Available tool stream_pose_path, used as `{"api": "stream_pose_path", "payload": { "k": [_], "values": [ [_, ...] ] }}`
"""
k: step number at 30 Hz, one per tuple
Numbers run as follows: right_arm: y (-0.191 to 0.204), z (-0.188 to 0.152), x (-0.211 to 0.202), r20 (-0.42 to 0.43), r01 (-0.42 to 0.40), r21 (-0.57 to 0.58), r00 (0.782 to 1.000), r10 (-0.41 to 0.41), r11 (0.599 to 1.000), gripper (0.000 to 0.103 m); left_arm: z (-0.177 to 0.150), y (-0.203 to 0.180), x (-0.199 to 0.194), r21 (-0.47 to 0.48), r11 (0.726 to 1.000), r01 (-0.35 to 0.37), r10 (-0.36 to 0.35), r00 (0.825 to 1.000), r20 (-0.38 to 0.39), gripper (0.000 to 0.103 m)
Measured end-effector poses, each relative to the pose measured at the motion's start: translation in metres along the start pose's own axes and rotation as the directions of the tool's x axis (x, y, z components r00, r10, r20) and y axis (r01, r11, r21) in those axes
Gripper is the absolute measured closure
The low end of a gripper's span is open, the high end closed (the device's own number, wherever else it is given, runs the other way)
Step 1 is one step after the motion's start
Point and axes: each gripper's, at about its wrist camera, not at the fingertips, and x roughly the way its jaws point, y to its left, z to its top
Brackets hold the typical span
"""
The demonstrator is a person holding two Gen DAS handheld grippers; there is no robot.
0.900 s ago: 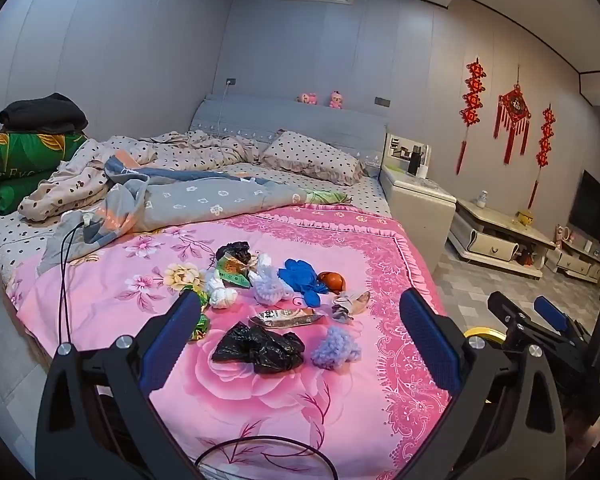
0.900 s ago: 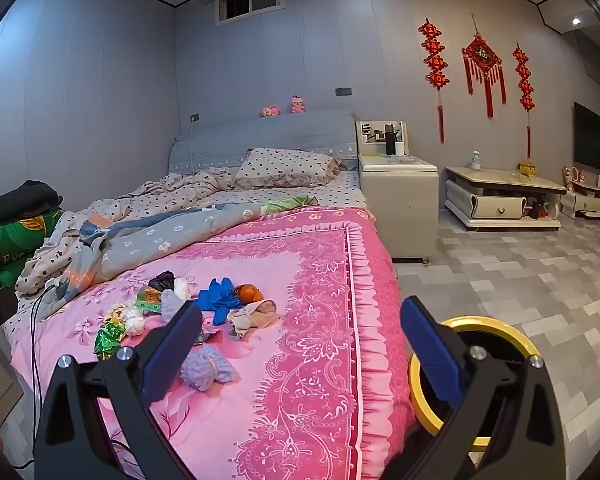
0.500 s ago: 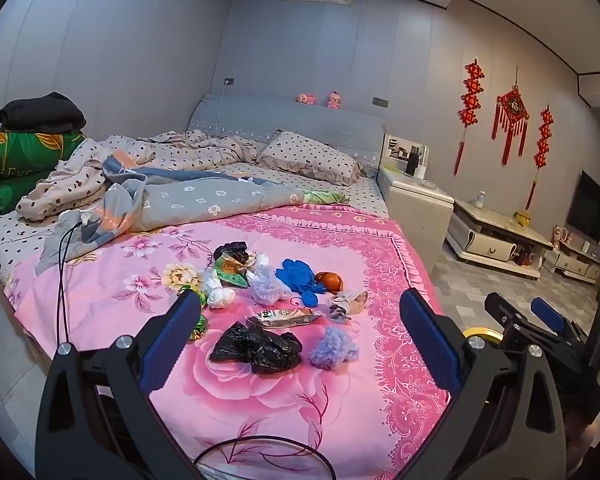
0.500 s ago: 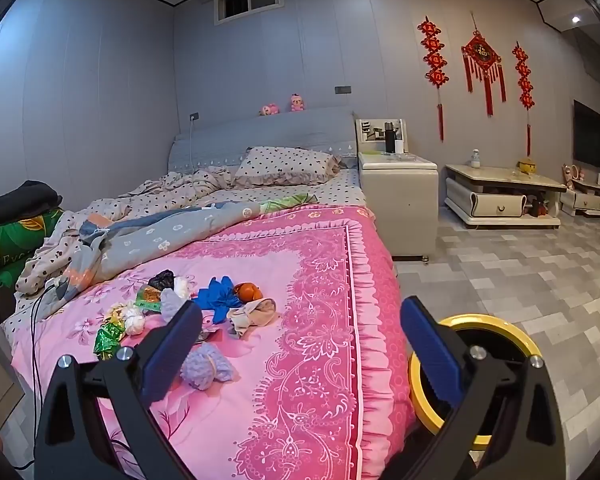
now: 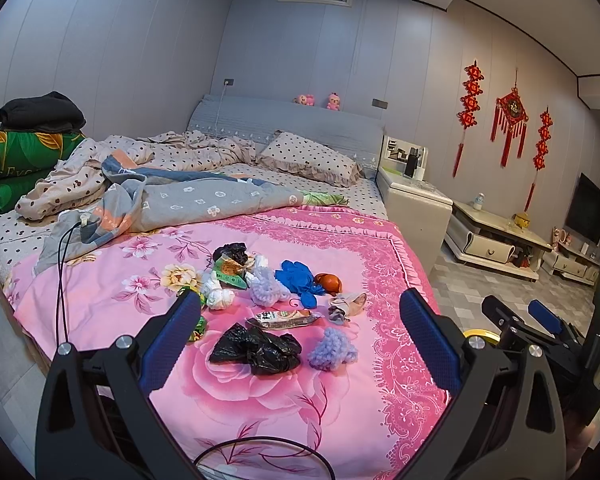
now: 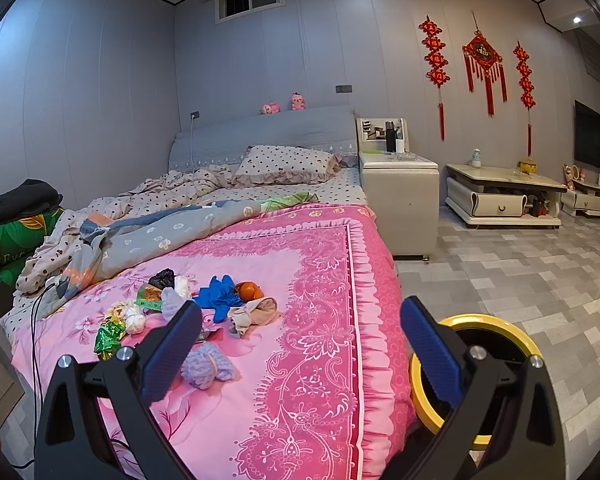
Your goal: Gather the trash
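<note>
Trash lies in a loose heap on the pink floral bedspread (image 5: 340, 420): a black bag (image 5: 260, 350), a purple wad (image 5: 332, 348), a snack wrapper (image 5: 284, 317), a blue glove (image 5: 298, 280), an orange lump (image 5: 328, 283), white tissue (image 5: 218, 294) and a green packet (image 5: 230, 272). My left gripper (image 5: 300, 300) hovers open over the bed's foot, short of the heap, holding nothing. My right gripper (image 6: 300, 306) is open and empty further right, near the bed's edge; the purple wad (image 6: 206, 366) sits by its left finger. A yellow-rimmed bin (image 6: 496, 322) stands on the floor beside the bed.
A crumpled grey and dotted duvet (image 5: 172, 196) and a pillow (image 5: 308, 156) fill the far half of the bed. A black cable (image 5: 62, 280) runs down its left side. A white nightstand (image 6: 400, 200) and low cabinet (image 6: 500, 200) stand on the tiled floor (image 6: 520, 272) to the right.
</note>
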Motion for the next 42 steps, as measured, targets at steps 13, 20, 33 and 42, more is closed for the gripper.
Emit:
{"api": "stream_pose_path", "payload": {
  "k": [13, 20, 33, 42],
  "values": [
    [-0.0001, -0.0014, 0.0015, -0.004, -0.001, 0.002, 1.000, 0.001, 1.000, 0.007, -0.0011, 0.0020, 0.0007, -0.003, 1.000, 0.003, -0.003, 1.000, -0.002, 0.008],
    [-0.0001, -0.0007, 0.0021, -0.007, 0.000, 0.003, 1.000, 0.000, 1.000, 0.007, -0.0015, 0.0023, 0.0009, -0.004, 1.000, 0.004, -0.004, 1.000, -0.002, 0.008],
    [0.0012, -0.0061, 0.0033, -0.014, -0.003, 0.006, 1.000, 0.003, 1.000, 0.007, -0.0029, 0.0015, 0.0015, -0.003, 1.000, 0.005, -0.005, 1.000, -0.005, 0.008],
    [0.0016, -0.0083, 0.0040, -0.019, -0.004, 0.008, 1.000, 0.004, 1.000, 0.007, -0.0051, 0.0005, 0.0021, -0.001, 1.000, 0.005, -0.005, 1.000, -0.003, 0.008]
  ]
}}
